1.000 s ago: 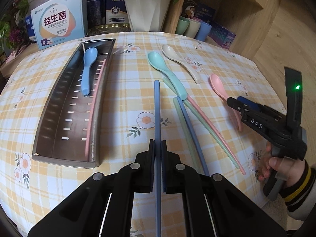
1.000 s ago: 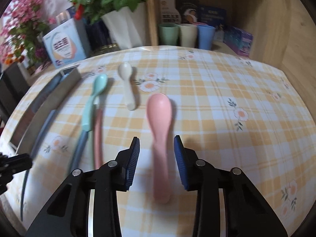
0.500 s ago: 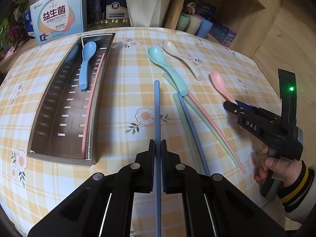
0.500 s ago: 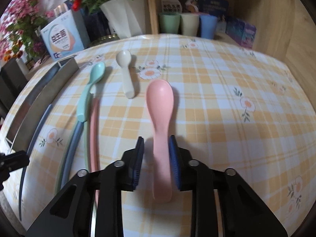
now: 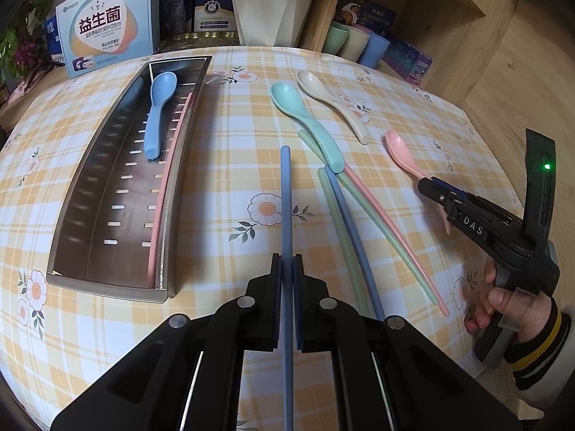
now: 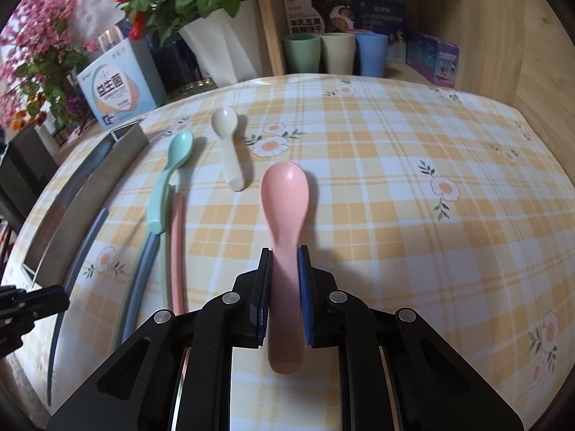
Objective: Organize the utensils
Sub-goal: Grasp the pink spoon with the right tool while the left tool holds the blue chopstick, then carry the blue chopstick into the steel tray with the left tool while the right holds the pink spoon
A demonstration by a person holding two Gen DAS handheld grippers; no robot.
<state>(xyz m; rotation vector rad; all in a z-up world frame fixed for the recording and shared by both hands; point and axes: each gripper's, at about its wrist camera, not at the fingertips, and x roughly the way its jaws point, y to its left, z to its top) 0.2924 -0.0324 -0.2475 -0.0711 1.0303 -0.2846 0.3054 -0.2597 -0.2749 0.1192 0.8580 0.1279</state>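
Count what lies before you: four spoons and six chopsticks. One blue spoon [image 5: 158, 115] rests in the steel tray [image 5: 82, 222] at ten o'clock in your left wrist view, bowl toward the far end, with one pink chopstick [image 5: 169, 179] along the tray's right wall. Out on the checked tablecloth [image 5: 230, 165] lie a mint spoon [image 5: 305, 122], a cream spoon [image 5: 334, 106] and a pink spoon [image 6: 285, 215]. The loose chopsticks there make a fan at one o'clock: two green [image 5: 336, 222], one blue-grey [image 5: 355, 240], one pink [image 5: 391, 230]. The mint spoon's handle rests across their far ends. Three cups [image 6: 336, 54], green, cream and blue, stand on the shelf behind.

Your left gripper [image 5: 286, 269] is clamped tight on the sixth chopstick, a blue chopstick [image 5: 285, 194] that runs straight toward twelve o'clock, its far tip level with the fan's top. Your right gripper [image 6: 284, 262] has the pink spoon's handle between its pads, and its jaws are closing, the pads touching both sides of the handle. The spoon's bowl points to twelve o'clock, and the handle's end pokes back past the pads.

Against a second ago, the right jaws stood clearly apart from the handle with tablecloth showing on each side; that gap is gone. The left grip on the blue chopstick looks the same, and the tray's contents have not shifted.
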